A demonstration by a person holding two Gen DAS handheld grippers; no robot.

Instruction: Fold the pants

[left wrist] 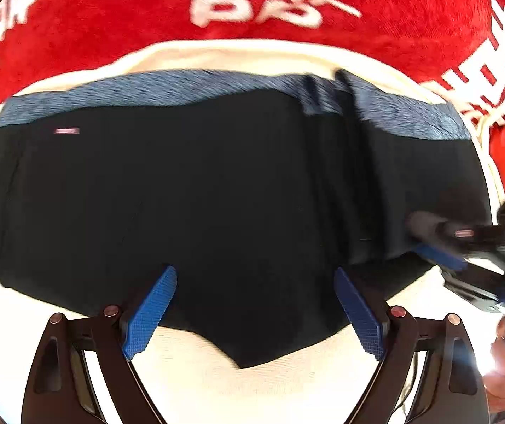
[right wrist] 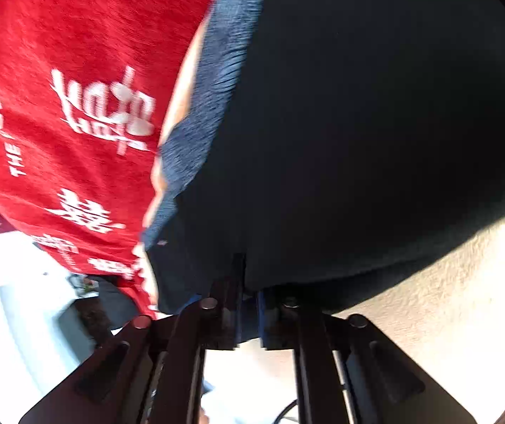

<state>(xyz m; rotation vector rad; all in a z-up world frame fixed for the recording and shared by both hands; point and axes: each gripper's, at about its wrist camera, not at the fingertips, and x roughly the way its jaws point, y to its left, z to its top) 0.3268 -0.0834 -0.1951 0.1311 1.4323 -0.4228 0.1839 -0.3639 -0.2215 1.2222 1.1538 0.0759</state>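
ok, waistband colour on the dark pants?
Heathered blue waistband, on black pants; clearest in left wrist view.

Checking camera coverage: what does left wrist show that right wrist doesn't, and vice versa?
Left wrist only: the whole dark pants spread flat, a small pink label, the open left gripper above the hem, and the right gripper at the pants' edge.

Right wrist only: a close view of the right gripper's pads with dark fabric between them, and a white floor area.

Both: blue waistband, red printed blanket, cream surface.

Black pants (left wrist: 217, 194), heathered blue waistband (left wrist: 181, 86)
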